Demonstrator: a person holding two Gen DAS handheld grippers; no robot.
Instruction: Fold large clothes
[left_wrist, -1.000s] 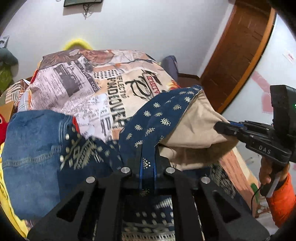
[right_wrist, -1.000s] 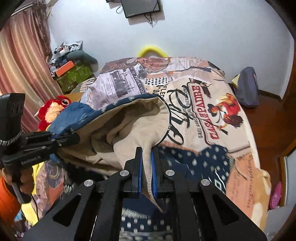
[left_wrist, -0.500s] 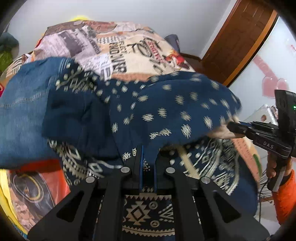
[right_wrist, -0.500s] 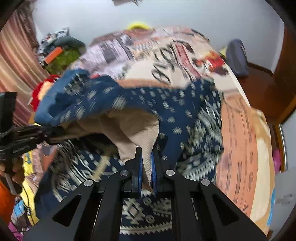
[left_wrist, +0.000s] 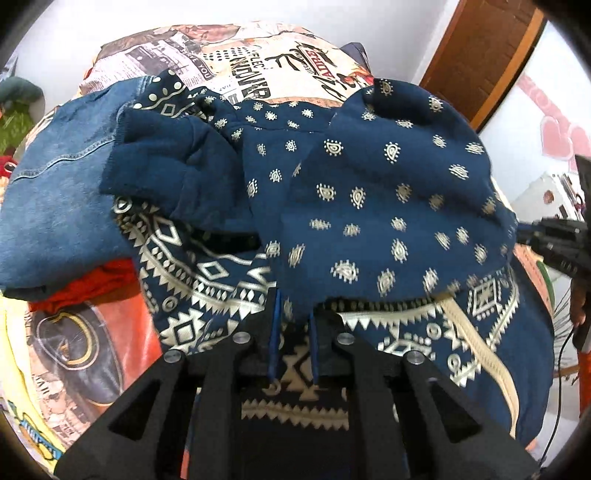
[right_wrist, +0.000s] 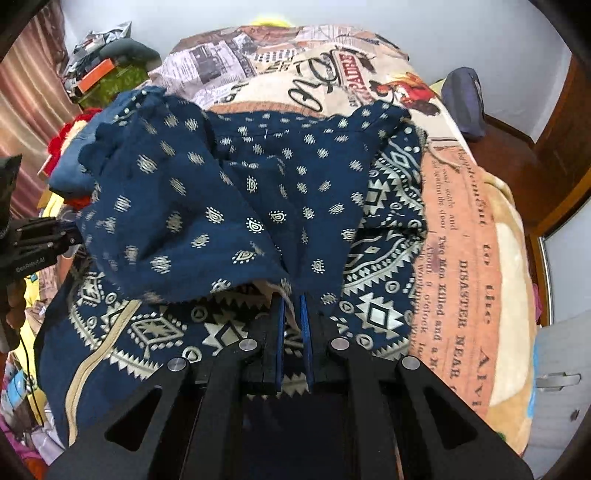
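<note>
Jeans (left_wrist: 55, 206) show in left view only, beside garment (left_wrist: 388, 206).

Two fisheye cameras, one on each handheld gripper, look forward along their own fingers from close above a bed; the left wrist view faces the navy patterned garment (left_wrist: 388, 206) with the right gripper (left_wrist: 532, 236) entering at its right edge; the right wrist view faces the same garment (right_wrist: 221, 206) from the opposite side, the left gripper (right_wrist: 75, 236) at its left edge; both share the garment and the printed bedspread (right_wrist: 461, 258) beyond it.
</note>
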